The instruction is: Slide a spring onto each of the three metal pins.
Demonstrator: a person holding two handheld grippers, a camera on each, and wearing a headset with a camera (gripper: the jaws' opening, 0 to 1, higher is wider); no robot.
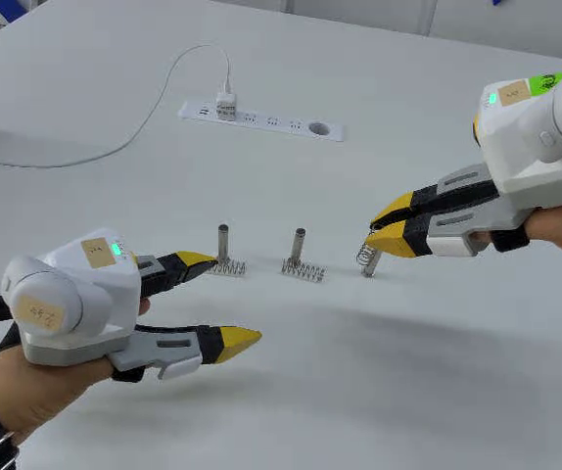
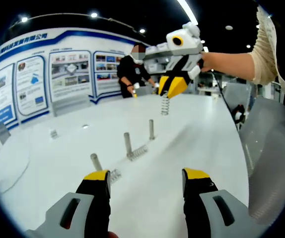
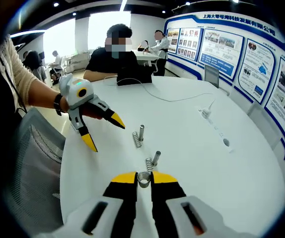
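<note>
Three metal pins stand upright in a row on the white table: left pin [image 1: 223,240], middle pin [image 1: 299,245], right pin [image 1: 369,265]. A spring [image 1: 228,266] lies at the left pin's foot and another spring [image 1: 304,270] at the middle pin's. My right gripper [image 1: 380,237] is shut on a third spring [image 1: 364,254], [image 3: 143,179], held upright just above the right pin [image 2: 152,129]. In the left gripper view this spring [image 2: 165,104] hangs clear of the pin's top. My left gripper [image 1: 224,302], [image 2: 147,174] is open near the left pin, holding nothing.
A white power strip [image 1: 261,118] with a plugged-in charger and a cable [image 1: 149,116] lies at the far side of the table. People sit and stand at the table's far end [image 3: 116,59]. A mesh chair [image 2: 269,148] stands by the table edge.
</note>
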